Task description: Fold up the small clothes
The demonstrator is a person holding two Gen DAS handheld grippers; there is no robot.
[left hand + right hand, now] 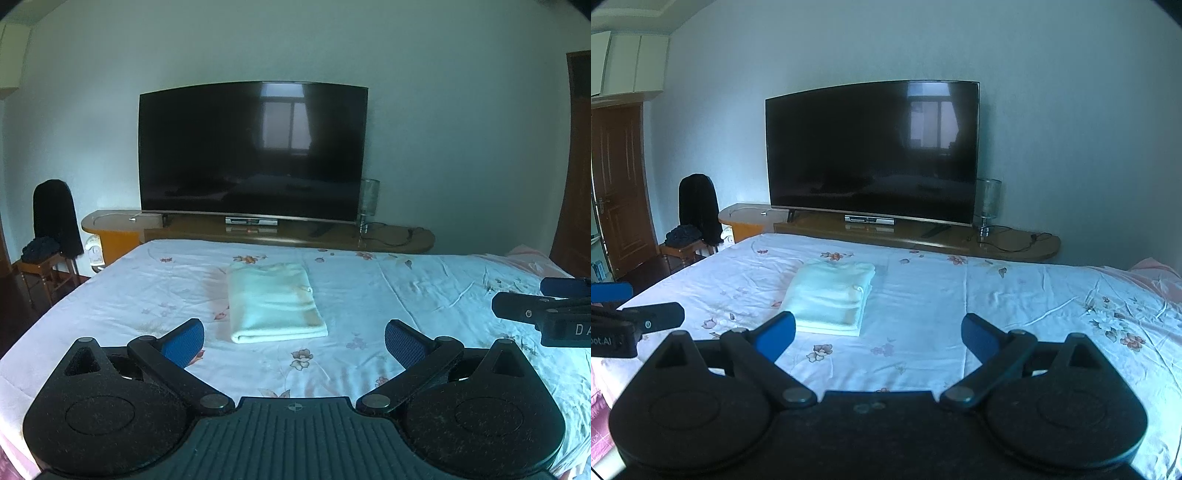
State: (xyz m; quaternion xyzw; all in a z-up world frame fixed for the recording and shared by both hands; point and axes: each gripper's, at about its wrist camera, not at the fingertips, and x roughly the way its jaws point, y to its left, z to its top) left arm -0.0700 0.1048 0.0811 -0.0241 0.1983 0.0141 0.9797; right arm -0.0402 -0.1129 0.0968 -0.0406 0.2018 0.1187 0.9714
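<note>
A pale cream garment [275, 301] lies folded into a neat rectangle on the floral bed sheet [388, 295]; it also shows in the right wrist view [831, 295]. My left gripper [294, 341] is open and empty, held above the sheet just short of the garment's near edge. My right gripper [878, 334] is open and empty, to the right of the garment and nearer to me. The right gripper shows at the right edge of the left wrist view [554, 310], and the left gripper at the left edge of the right wrist view [635, 321].
A large dark TV [253, 151] stands on a low wooden bench [288, 236] beyond the bed's far edge, with a glass lamp [369, 199] at its right. A chair with dark clothes [51, 229] stands at the left. A wooden door [620, 192] is far left.
</note>
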